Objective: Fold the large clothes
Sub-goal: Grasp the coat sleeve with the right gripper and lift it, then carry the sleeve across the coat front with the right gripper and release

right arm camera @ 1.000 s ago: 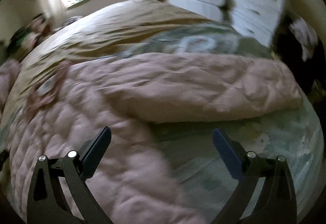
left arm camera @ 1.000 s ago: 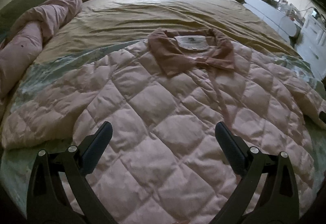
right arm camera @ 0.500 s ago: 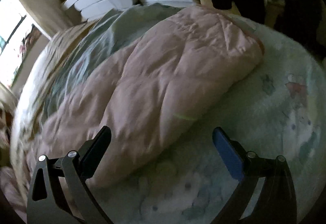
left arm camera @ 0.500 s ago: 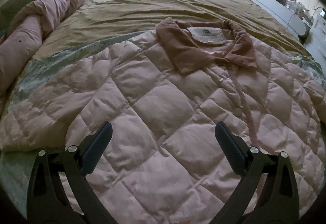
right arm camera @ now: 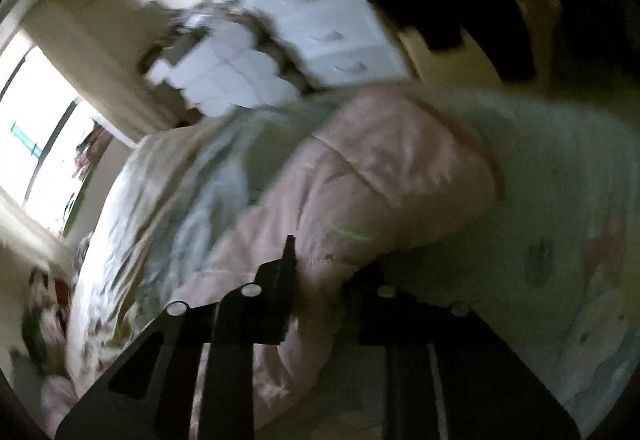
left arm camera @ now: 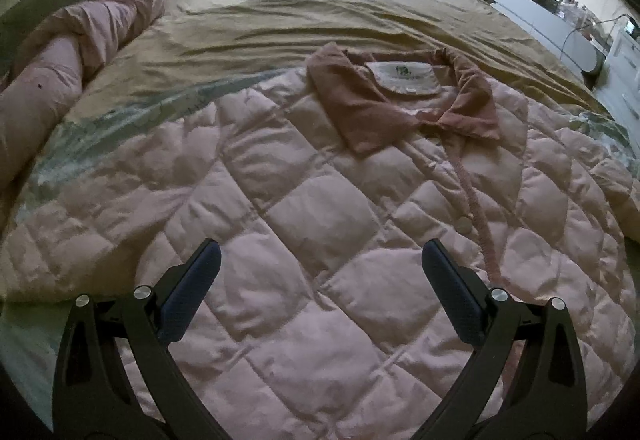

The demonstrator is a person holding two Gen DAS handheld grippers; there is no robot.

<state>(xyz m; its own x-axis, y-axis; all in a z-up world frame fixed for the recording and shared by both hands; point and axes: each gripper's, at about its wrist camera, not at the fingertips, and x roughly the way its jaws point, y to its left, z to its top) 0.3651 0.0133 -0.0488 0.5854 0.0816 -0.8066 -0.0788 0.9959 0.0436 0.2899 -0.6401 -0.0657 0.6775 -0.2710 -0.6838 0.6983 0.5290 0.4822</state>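
Pink quilted jacket lies flat, collar toward the bed's far edge | puffy, soft, light, likely slippery; grip sleeve ends or hem | left gripper spread wide, empty, above the front | right gripper just closed, clamped on the sleeve

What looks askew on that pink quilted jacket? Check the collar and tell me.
The pink quilted jacket lies flat and buttoned on the bed, but its darker pink collar is lopsided: the left flap spreads wide and creased, the right flap sits narrower and bunched. Nothing looks torn or stained.
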